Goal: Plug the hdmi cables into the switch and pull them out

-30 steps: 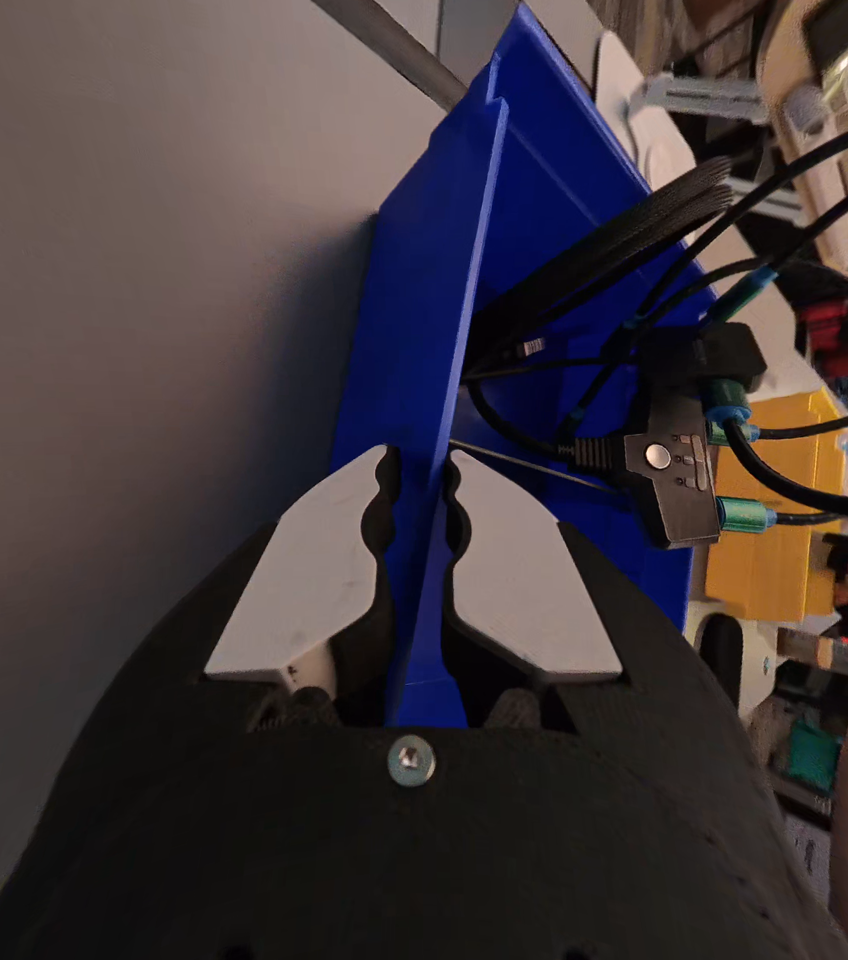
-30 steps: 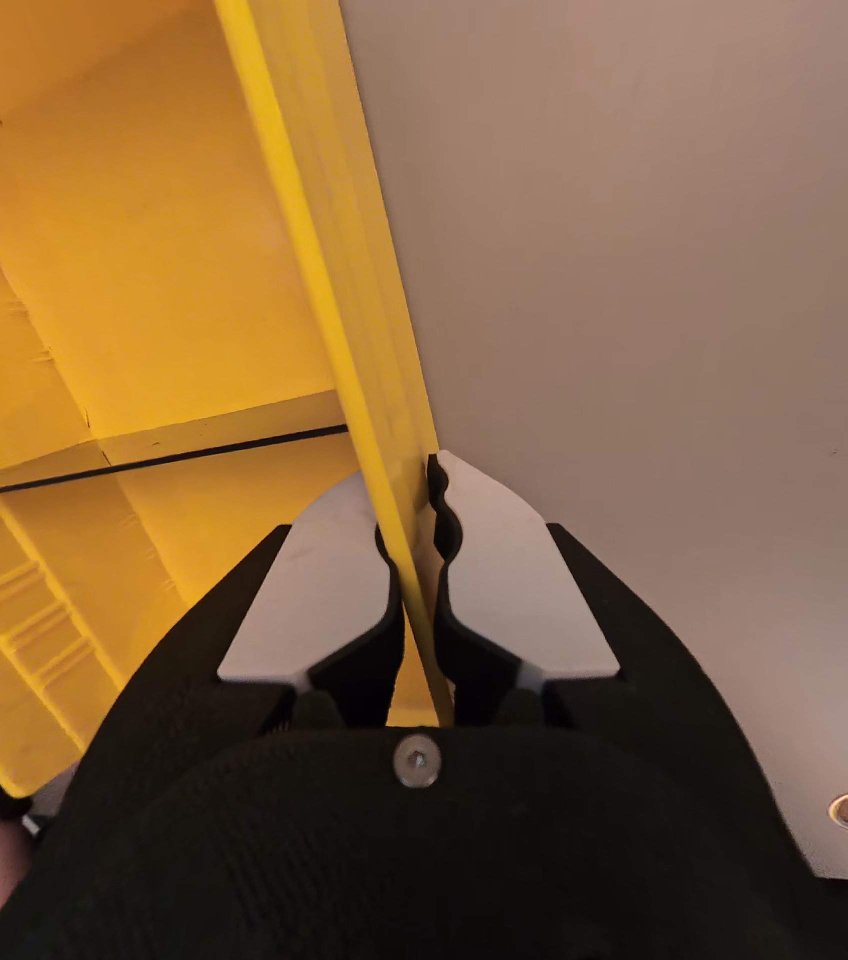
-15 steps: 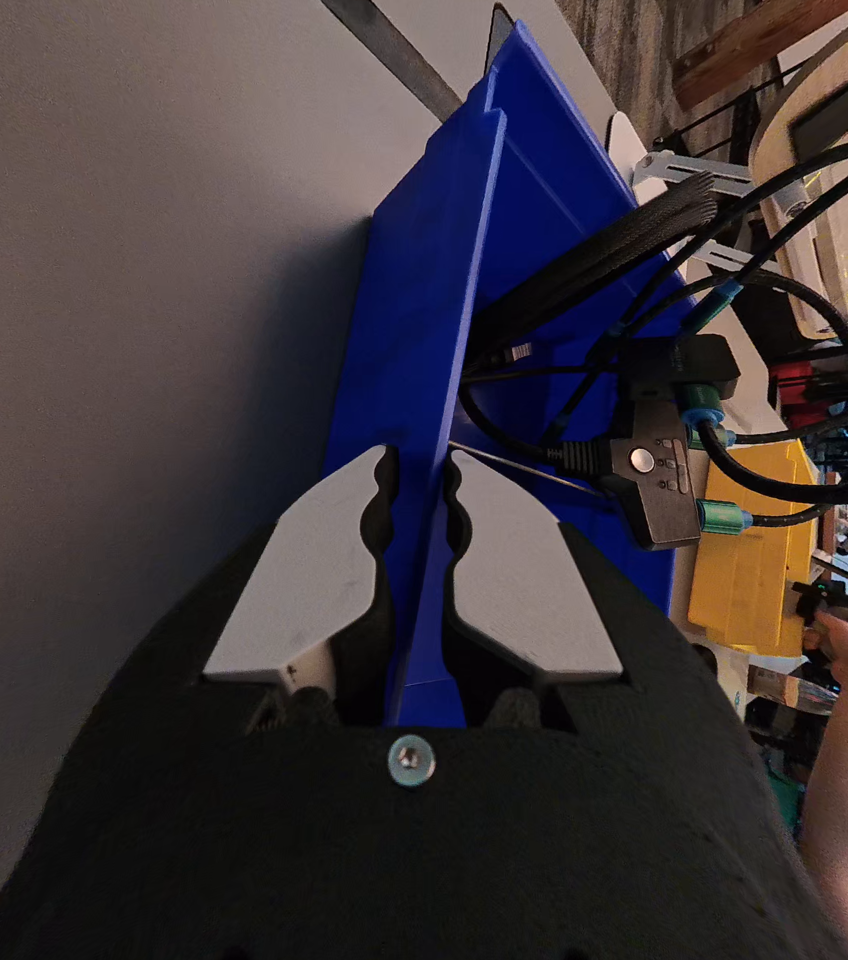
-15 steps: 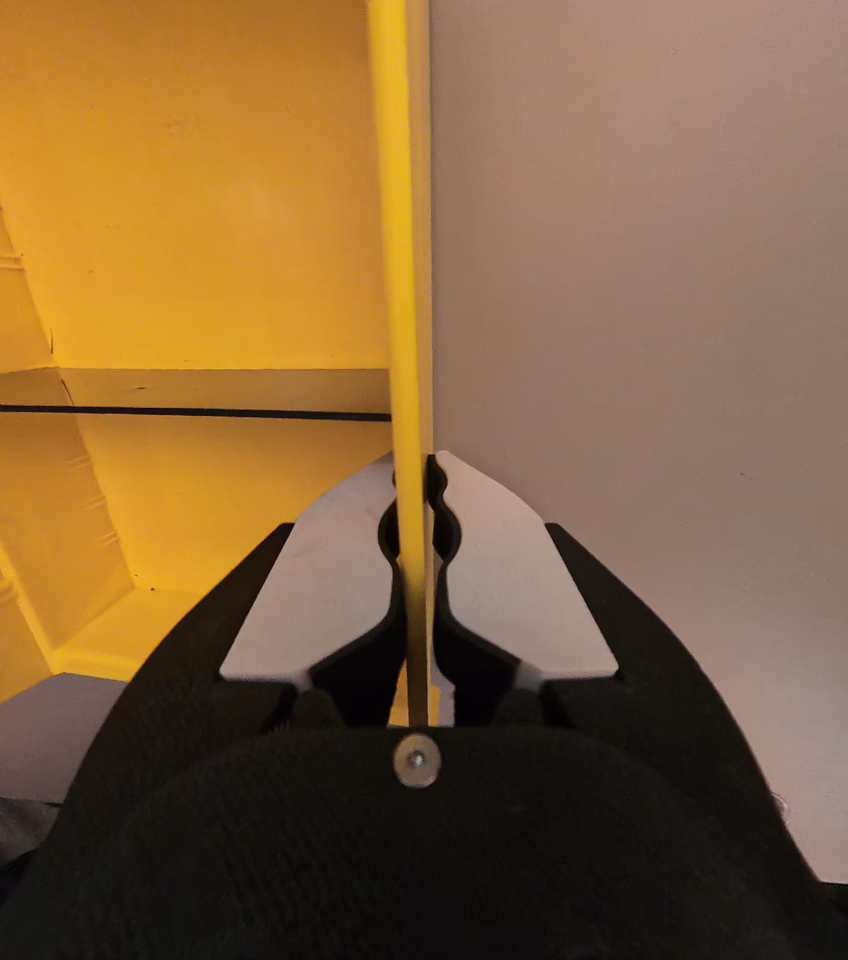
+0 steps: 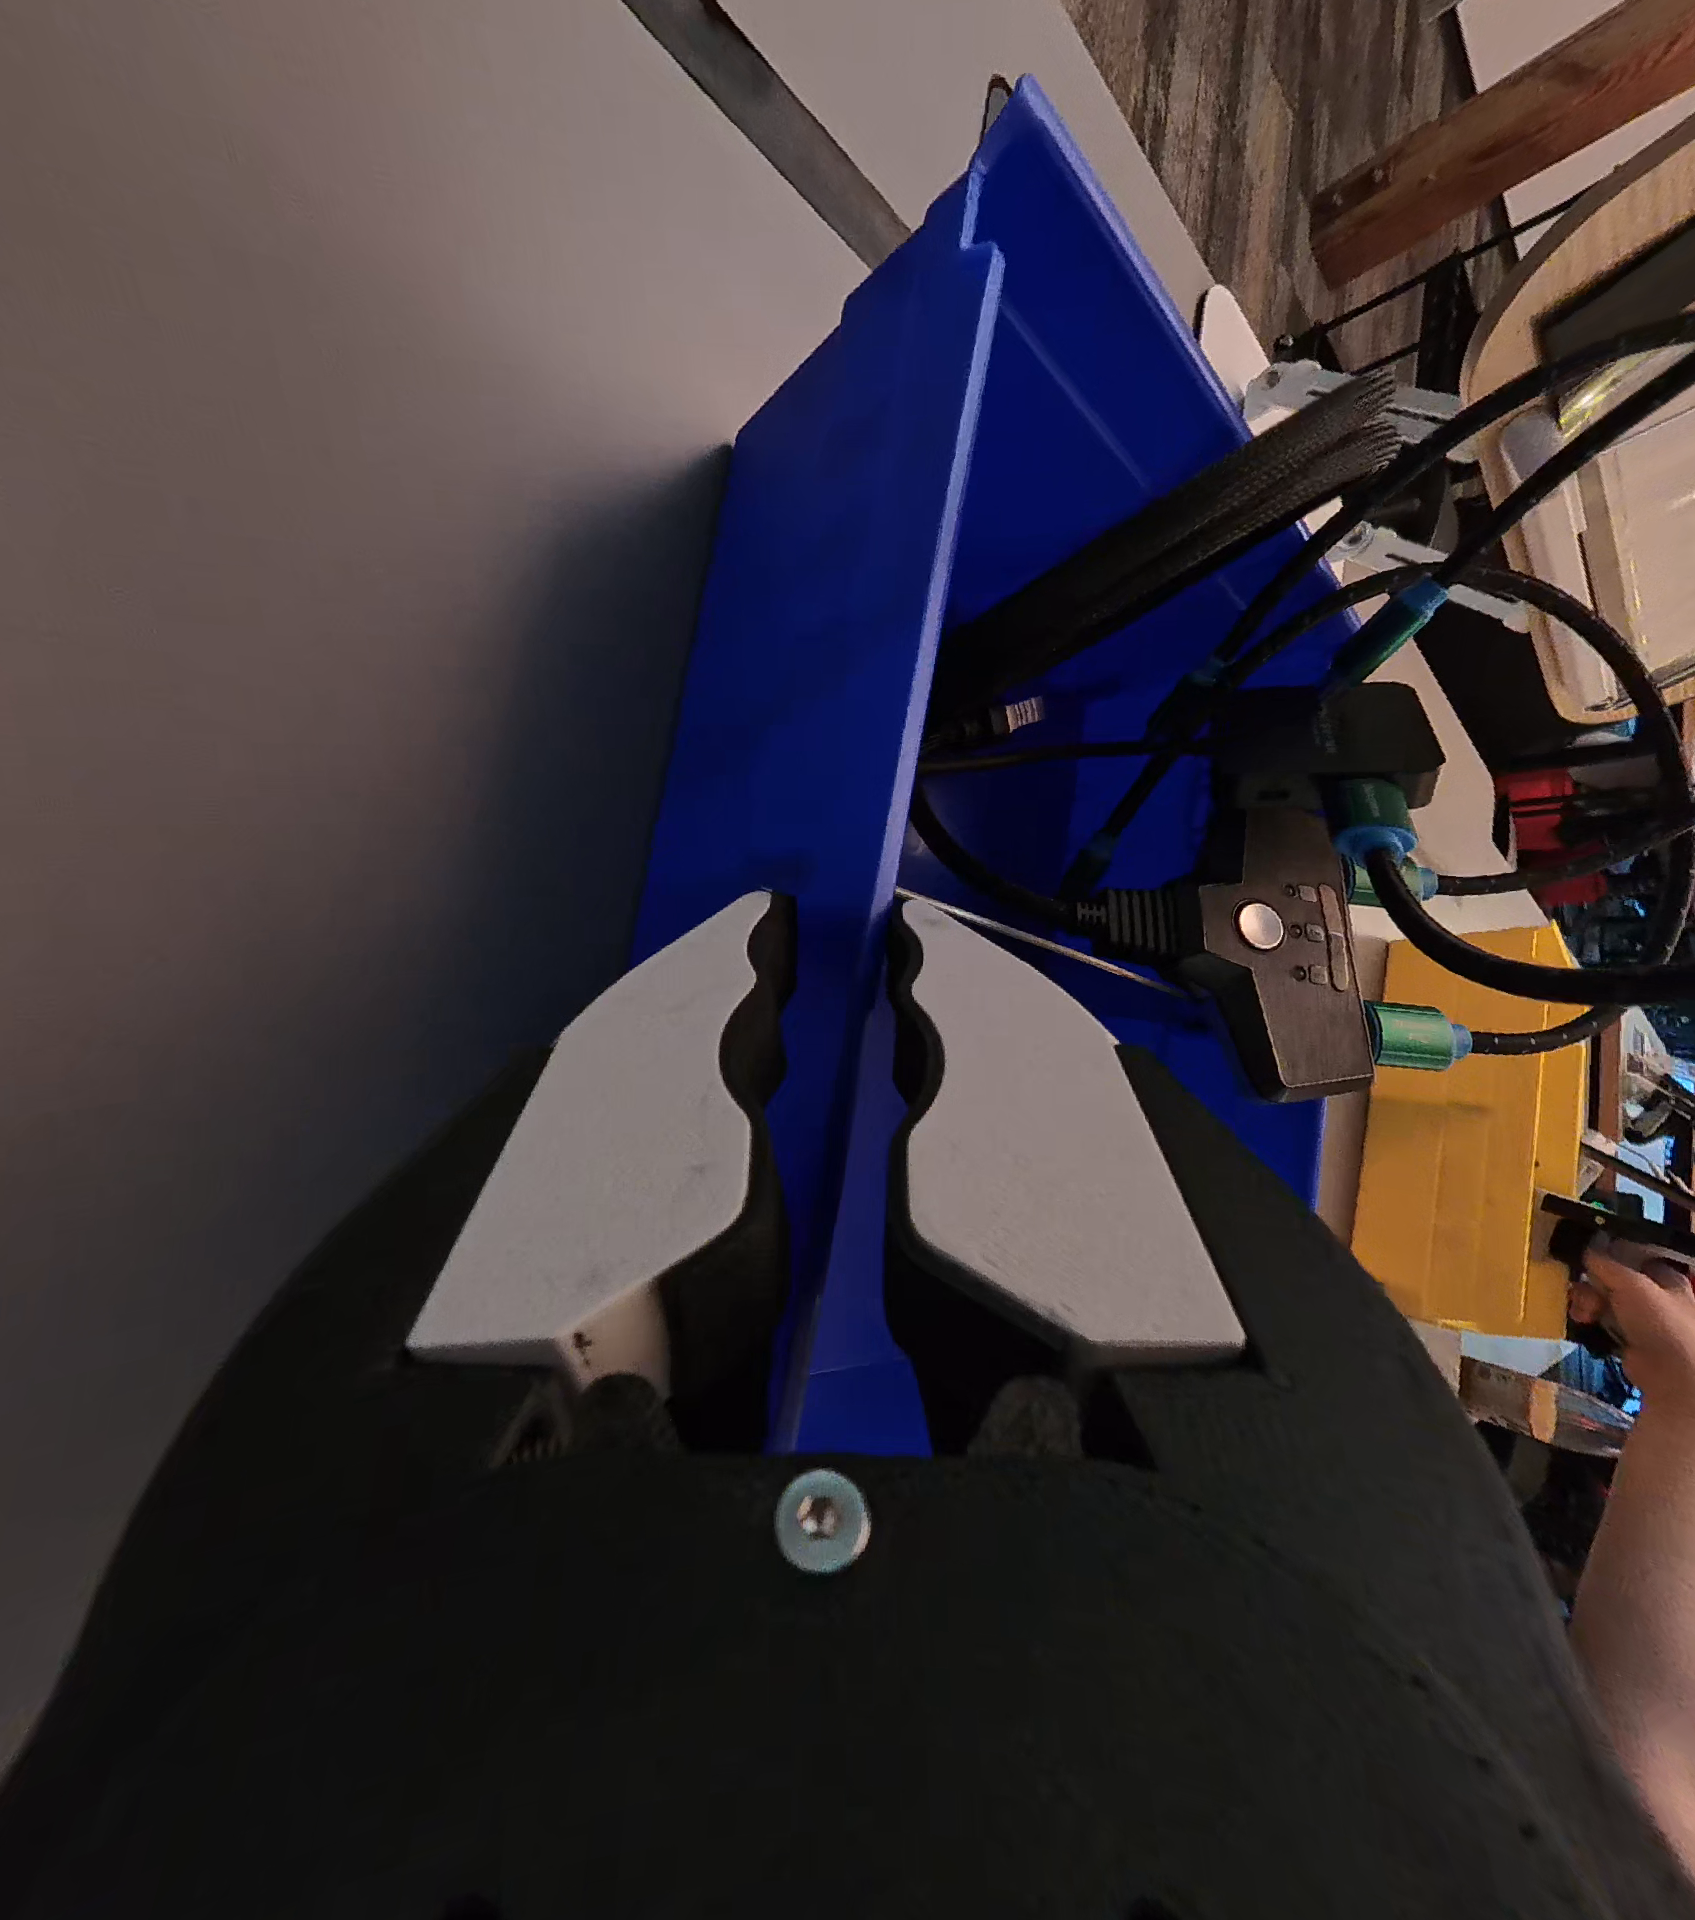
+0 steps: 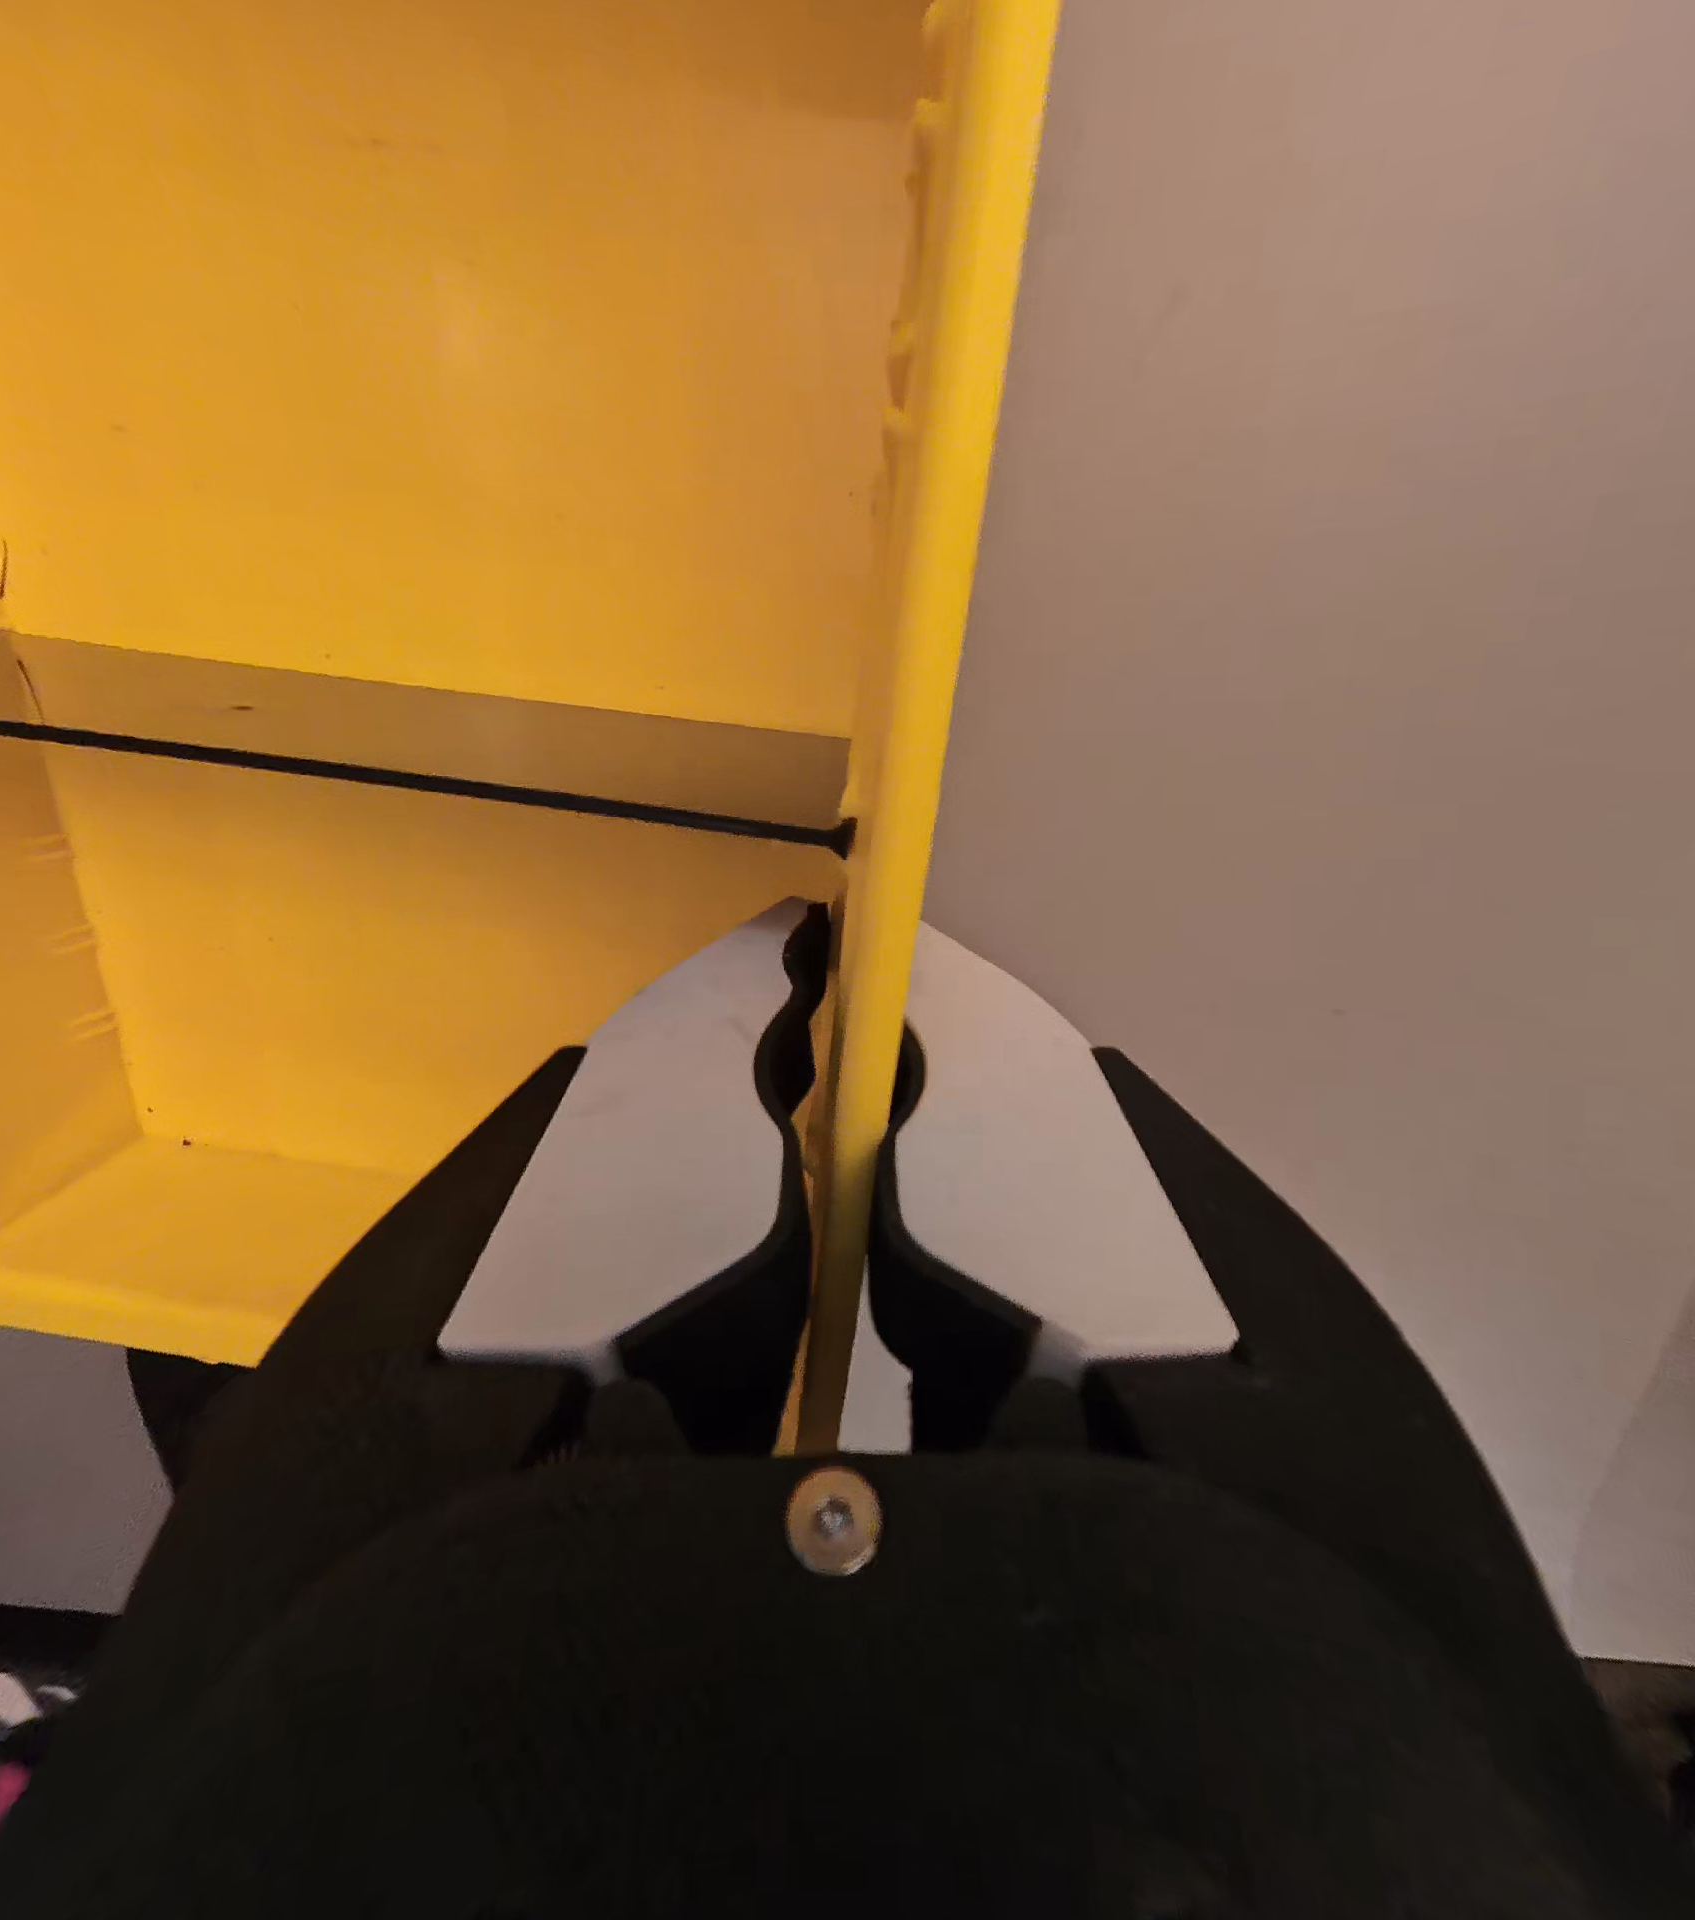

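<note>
Left wrist view: left gripper (image 5: 832, 925) jaws pinch the blue plastic bin (image 5: 853, 644) wall; the dark metal switch (image 5: 1279, 966), black cables (image 5: 1508, 956) plugged in, sits inside. Keep it level.

Right wrist view: right gripper (image 6: 848, 935) jaws pinch the yellow plastic bin (image 6: 968, 416) wall over the grey counter (image 6: 1394, 727). Hold firmly.

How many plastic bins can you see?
2. The blue bin is clamped by its wall in the left gripper, with the cables and switch in it. The yellow bin is clamped by its wall in the right gripper.
</note>
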Tool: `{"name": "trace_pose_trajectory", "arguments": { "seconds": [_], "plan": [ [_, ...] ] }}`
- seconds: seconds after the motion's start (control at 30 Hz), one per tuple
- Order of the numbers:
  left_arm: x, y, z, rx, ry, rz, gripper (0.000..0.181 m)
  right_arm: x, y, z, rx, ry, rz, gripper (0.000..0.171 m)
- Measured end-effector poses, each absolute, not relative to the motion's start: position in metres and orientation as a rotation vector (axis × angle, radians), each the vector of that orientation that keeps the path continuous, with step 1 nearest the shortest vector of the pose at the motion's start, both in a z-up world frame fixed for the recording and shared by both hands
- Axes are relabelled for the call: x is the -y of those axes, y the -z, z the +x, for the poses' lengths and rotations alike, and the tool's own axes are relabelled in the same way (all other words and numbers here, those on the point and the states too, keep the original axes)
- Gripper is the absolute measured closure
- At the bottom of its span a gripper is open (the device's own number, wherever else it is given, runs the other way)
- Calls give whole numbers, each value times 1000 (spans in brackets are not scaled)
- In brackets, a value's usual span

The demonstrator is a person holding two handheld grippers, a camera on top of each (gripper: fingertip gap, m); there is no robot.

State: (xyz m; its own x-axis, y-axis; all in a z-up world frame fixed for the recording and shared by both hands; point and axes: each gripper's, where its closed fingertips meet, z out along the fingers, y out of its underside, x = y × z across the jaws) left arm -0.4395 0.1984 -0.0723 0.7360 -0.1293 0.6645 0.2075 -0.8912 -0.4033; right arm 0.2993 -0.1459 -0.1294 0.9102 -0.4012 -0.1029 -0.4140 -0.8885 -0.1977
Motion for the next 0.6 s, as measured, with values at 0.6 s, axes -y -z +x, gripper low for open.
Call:
{"name": "trace_pose_trajectory", "arguments": {
  "seconds": [0.6],
  "plan": [
    [-203,64,-444,42,960,-2418,172,135,129,295,-248,-74,-2878,163]
  ]
}}
